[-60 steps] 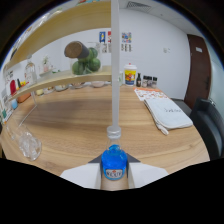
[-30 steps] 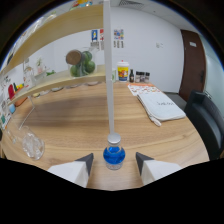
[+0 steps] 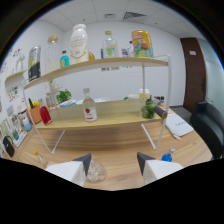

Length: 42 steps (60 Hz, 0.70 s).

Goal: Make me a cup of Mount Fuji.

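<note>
Wooden, pale-grained counter (image 3: 125, 167) carries a two-tier wooden shelf rack on white metal legs (image 3: 107, 90), which fills most of the space ahead. Along its top board stand a tall white plastic bottle (image 3: 80, 42), a clear bottle with a green cap (image 3: 109, 45) and a colourful printed canister (image 3: 142, 43). On the lower board stands a clear glass bottle with a red label (image 3: 89, 107), well beyond the fingers, with green fruit (image 3: 149, 108) further along. The hand-held gripper (image 3: 114, 165) is spread wide and holds nothing. A clear drinking glass (image 3: 96, 171) sits on the counter between the fingers, close to the left one. A small blue-capped bottle (image 3: 167, 157) lies just past the right finger.
</note>
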Motion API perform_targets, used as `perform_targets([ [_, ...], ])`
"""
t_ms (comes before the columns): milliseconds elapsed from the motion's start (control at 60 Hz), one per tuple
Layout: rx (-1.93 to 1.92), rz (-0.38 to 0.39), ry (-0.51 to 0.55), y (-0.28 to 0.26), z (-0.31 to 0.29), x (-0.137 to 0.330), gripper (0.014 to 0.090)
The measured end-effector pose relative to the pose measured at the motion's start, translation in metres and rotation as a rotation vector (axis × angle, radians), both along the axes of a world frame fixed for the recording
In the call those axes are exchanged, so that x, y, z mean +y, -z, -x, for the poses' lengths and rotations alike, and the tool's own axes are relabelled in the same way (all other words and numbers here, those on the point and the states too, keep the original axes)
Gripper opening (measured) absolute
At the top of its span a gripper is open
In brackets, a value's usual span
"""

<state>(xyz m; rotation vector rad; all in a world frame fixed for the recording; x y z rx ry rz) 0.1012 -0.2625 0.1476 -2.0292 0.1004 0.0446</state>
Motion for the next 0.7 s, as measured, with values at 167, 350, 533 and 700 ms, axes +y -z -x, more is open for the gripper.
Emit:
perform_targets([
  [167,-0.015,0.041,-0.054,-0.001,0.065,0.015,0.0854],
  [350,-0.016,-0.004,-0.073,-0.075,0.119,0.028,0.0857],
  [533,-0.008,-0.146,-0.107,-0.186,0.161,0.052,0.0864],
  [700,-0.007,-0.275,-0.101,-0.251,0.172,0.094,0.0862],
])
